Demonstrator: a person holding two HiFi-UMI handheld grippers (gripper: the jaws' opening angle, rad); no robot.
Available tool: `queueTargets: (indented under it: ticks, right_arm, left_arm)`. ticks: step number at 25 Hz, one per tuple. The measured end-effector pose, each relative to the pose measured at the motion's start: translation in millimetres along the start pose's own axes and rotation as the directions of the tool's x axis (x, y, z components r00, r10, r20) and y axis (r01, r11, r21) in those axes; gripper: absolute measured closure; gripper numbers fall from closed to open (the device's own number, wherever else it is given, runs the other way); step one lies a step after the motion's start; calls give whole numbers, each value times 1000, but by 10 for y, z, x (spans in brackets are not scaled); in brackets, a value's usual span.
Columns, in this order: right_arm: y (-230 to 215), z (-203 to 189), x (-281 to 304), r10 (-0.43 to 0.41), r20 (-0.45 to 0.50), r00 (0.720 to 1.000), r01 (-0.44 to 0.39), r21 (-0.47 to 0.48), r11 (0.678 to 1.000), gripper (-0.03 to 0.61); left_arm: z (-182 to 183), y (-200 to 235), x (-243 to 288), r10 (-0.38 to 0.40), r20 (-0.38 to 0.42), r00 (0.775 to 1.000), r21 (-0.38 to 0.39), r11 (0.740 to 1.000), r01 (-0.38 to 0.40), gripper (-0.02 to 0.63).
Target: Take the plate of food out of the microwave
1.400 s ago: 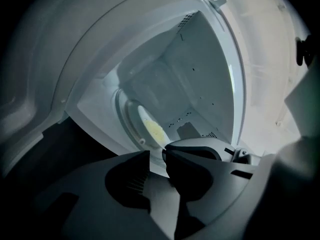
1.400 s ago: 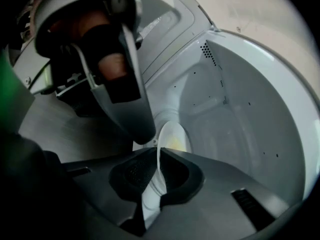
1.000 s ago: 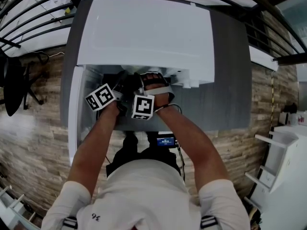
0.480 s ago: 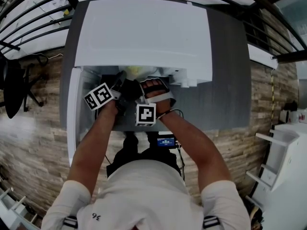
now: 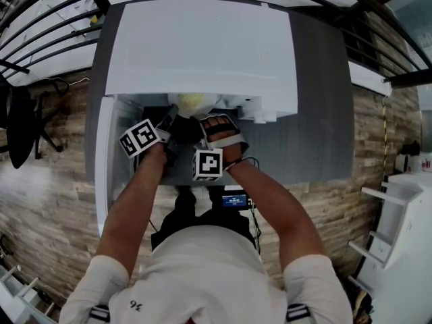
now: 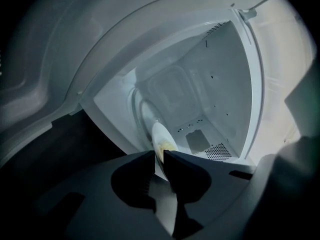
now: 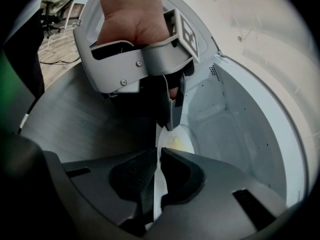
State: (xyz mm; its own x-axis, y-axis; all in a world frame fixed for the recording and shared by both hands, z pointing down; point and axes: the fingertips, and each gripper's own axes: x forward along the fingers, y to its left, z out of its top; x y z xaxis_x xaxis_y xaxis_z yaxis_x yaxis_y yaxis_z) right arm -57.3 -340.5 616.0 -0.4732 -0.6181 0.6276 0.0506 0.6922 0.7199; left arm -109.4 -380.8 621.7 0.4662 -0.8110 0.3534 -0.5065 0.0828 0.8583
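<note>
Task partway done. Microwave point(image 5: 202, 46) sits on the dark bench point(image 5: 324, 113), its door point(image 5: 102, 160) swung open to the left. Both grippers have the plate point(image 5: 192, 100) by its near rim. Left gripper point(image 6: 159, 156) is clenched on the rim at the left, and right gripper point(image 7: 158, 156) is clenched on the rim just beside it at the right.

The plate is at the mouth of the microwave. Its near part shows outside the opening in the head view; the far part is hidden under the microwave top, so it looks not fully out. Left to do, as I judge it: draw the plate clear of the opening and set it down on the bench.

The plate is white, thin and round, with a pale yellow patch of food point(image 6: 165, 145) near the middle. What the food is, can't tell.
</note>
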Motion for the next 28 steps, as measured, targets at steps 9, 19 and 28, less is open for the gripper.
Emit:
queueTargets:
  ticks: [9, 19, 28]
  right_arm:
    - [-79, -225, -171, 73, 16, 997, -71, 491, 868, 523]
    - [-180, -770, -156, 38, 48, 998, -54, 981, 184, 523]
    - [-122, -1040, -16, 28, 14, 1000, -9, 987, -159, 523]
  left_arm:
    - [23, 20, 0, 13, 4, 1000, 2, 1000, -13, 560]
    - [-42, 5, -17, 10, -36, 999, 19, 1000, -9, 560]
    - [-195, 20, -23, 2, -82, 997, -1, 1000, -2, 578]
